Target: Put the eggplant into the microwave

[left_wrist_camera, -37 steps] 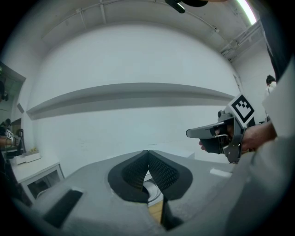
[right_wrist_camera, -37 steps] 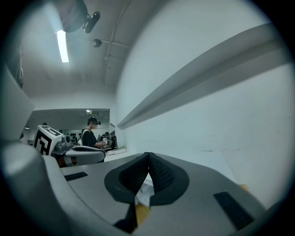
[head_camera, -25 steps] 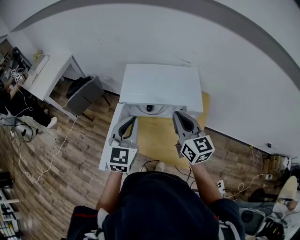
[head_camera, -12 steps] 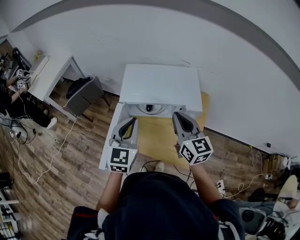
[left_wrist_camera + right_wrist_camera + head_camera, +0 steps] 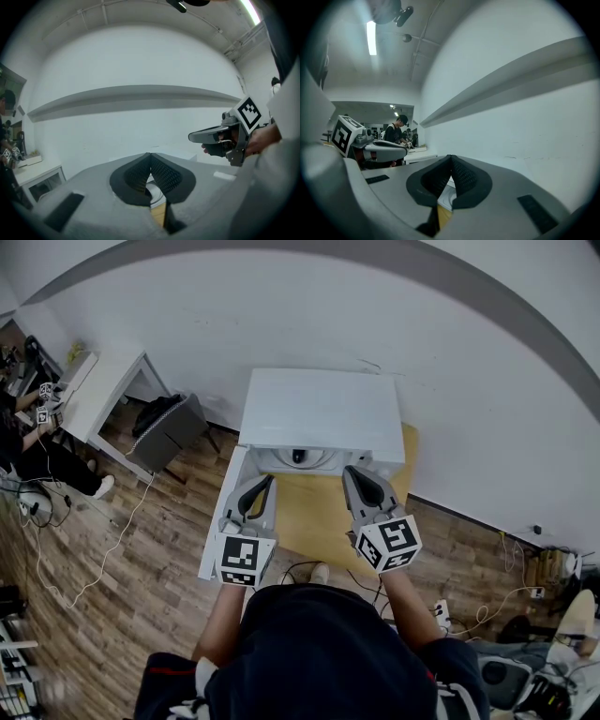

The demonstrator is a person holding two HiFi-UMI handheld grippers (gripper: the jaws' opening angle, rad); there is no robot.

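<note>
The white microwave (image 5: 319,413) stands on a yellow table (image 5: 314,517), seen from above, with its door (image 5: 218,521) swung open to the left. Inside, a white turntable plate (image 5: 317,461) bears a small dark thing (image 5: 298,456); whether it is the eggplant I cannot tell. My left gripper (image 5: 265,480) and right gripper (image 5: 356,471) hover side by side in front of the opening, both shut with nothing between the pads. The left gripper (image 5: 150,154) in its own view shows its jaws pressed together, with the right gripper (image 5: 220,136) beside it. In the right gripper view the right gripper (image 5: 450,157) is equally closed.
A white wall runs behind the microwave. At far left stand a white desk (image 5: 98,390), a dark chair (image 5: 167,427) and a seated person (image 5: 23,442). Cables (image 5: 84,568) trail over the wooden floor, with more clutter at the bottom right (image 5: 553,652).
My right gripper has shifted slightly to the left and rolled a little. The left gripper has stayed where it was. The person at far left has moved.
</note>
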